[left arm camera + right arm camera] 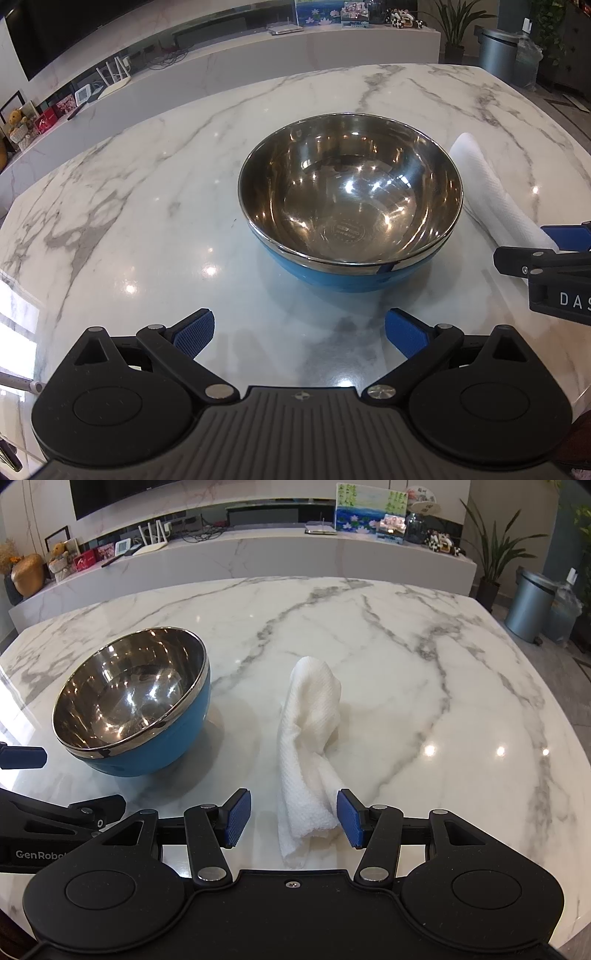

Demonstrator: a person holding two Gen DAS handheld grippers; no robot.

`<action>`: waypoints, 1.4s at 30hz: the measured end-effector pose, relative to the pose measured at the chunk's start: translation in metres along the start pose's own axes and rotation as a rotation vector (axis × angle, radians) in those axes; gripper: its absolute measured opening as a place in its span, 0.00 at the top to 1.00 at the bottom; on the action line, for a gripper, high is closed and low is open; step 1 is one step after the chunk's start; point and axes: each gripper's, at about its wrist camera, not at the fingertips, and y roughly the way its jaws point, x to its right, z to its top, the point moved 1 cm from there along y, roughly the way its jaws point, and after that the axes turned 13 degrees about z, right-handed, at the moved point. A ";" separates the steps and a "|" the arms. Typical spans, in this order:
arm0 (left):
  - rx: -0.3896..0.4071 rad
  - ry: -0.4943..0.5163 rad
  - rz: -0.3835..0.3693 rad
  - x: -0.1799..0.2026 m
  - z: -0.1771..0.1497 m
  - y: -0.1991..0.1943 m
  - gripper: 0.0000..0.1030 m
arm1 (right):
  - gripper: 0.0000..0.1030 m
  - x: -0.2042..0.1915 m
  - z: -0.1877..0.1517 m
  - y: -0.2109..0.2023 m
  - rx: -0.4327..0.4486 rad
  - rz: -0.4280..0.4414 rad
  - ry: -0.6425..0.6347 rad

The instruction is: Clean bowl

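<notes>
A steel bowl [350, 199] with a blue outside stands upright on the marble table [155, 206]; it also shows in the right wrist view [133, 701]. A white rolled cloth [310, 746] lies to its right; its far end shows in the left wrist view [491, 192]. My left gripper [299, 332] is open and empty, just in front of the bowl. My right gripper [293, 821] is open, with the near end of the cloth between its pads; the right pad [349, 821] touches the cloth.
The table's far edge faces a long marble counter [258, 557] with photos, a router and ornaments. A grey bin [530, 605] and potted plants stand on the floor at the right. The left gripper's body [44, 827] sits close to my right gripper.
</notes>
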 end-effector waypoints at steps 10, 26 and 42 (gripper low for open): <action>-0.006 -0.008 -0.003 0.000 0.000 0.000 0.03 | 0.51 0.002 0.003 0.002 0.001 0.004 0.015; -0.010 -0.005 -0.007 -0.007 -0.005 0.003 0.03 | 0.50 0.000 0.000 0.001 -0.008 -0.002 0.008; -0.018 -0.006 -0.001 -0.004 -0.004 0.003 0.03 | 0.48 -0.004 0.000 0.001 -0.016 -0.003 0.004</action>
